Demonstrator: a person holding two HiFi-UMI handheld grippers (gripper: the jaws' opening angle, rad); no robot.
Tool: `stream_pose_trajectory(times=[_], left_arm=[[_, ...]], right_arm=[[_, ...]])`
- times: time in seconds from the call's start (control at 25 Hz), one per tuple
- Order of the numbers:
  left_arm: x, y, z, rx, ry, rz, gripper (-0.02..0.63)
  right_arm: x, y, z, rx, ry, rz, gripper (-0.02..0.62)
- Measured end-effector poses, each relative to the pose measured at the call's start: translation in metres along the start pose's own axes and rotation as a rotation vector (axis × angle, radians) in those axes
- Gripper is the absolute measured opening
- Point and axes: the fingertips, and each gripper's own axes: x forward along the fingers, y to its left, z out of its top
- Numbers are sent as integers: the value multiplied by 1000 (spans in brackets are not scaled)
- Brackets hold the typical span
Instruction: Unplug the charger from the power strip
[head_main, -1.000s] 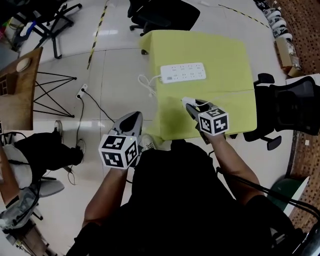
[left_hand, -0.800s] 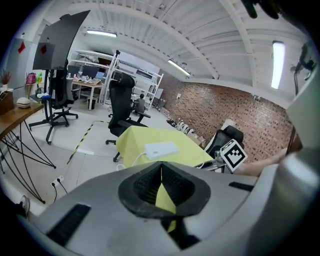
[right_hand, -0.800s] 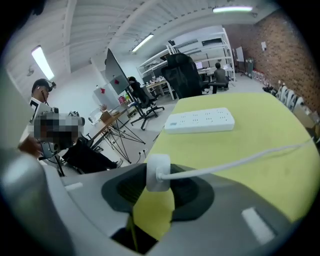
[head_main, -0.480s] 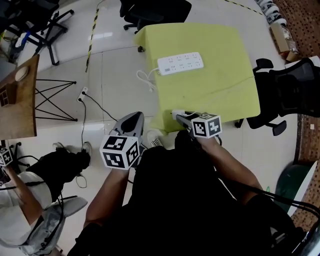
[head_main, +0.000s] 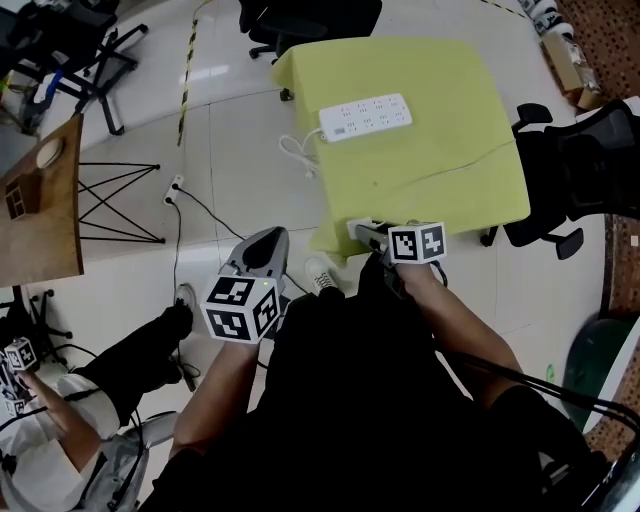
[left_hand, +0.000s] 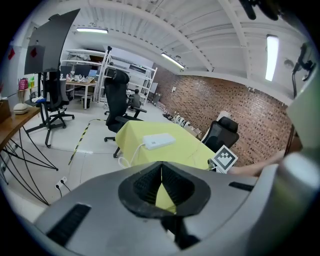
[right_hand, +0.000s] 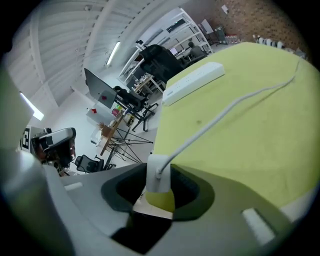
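Charger (right_hand: 157, 172) site: yellow-covered table (head_main: 430, 150), with the white power strip (head_main: 366, 116) flat on its far part, well apart from the charger. Left gripper (head_main: 265, 238) is off the table's near-left corner, over the floor, jaws together with nothing between them. Right gripper (head_main: 368, 233) at the near edge is clamped on the small white charger, whose thin cable (right_hand: 225, 112) trails across the cloth.
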Motion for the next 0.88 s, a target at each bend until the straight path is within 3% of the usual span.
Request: stream_pose_trajectory(times=[0.16,0.36,0.68,0.88], left_arm=[[-1,-1,0,-8,-8,-7,8],[0,-3,5,-11,-33,-20,8],[0,-9,8,-18,-63,-39,8],[3,-16,7,-10,-70,-48,8]], right_arm=[[-6,-5,-2,-15,13,-27,168],[-12,-16,-6,-57,64,-94,256],[-39,-33,-10,-113,94,-213,261],[-66,-36,-4,-125,34,-247,258]])
